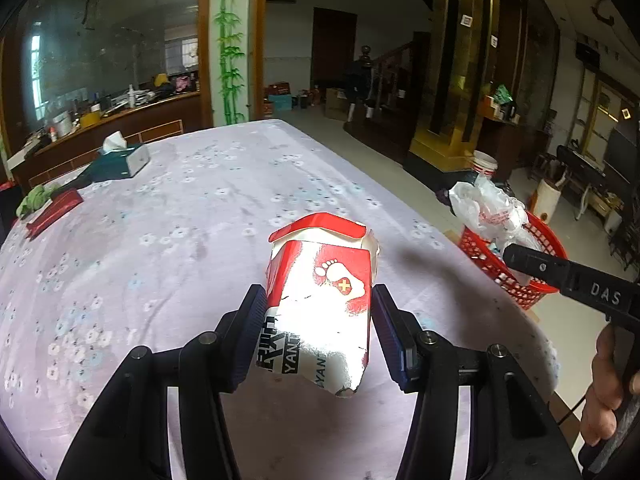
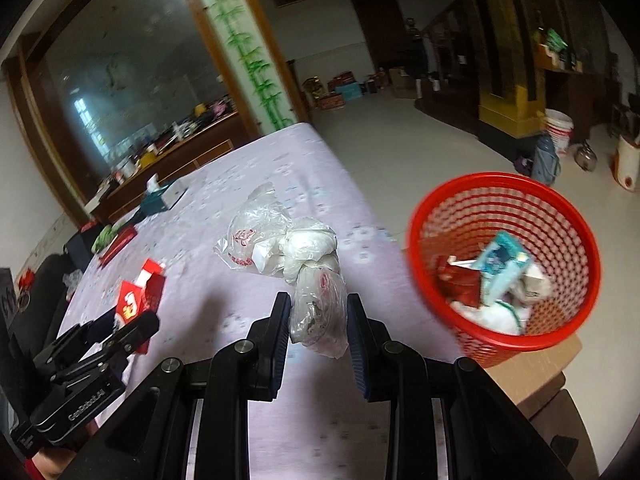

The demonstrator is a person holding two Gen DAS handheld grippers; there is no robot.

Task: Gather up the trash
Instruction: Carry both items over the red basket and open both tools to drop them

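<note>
At lower centre of the left wrist view, my left hand-held gripper (image 1: 319,330) pinches the red-and-white carton (image 1: 320,304) above the surface (image 1: 180,240); its long axis runs away from me, flap end farthest. It is crushed and could slip. In the right view, my right hand-held gripper (image 2: 318,330) pinches the knotted plastic bag (image 2: 304,276), trailing forward; its loose tail could miss the red basket (image 2: 505,178) at right.
</note>
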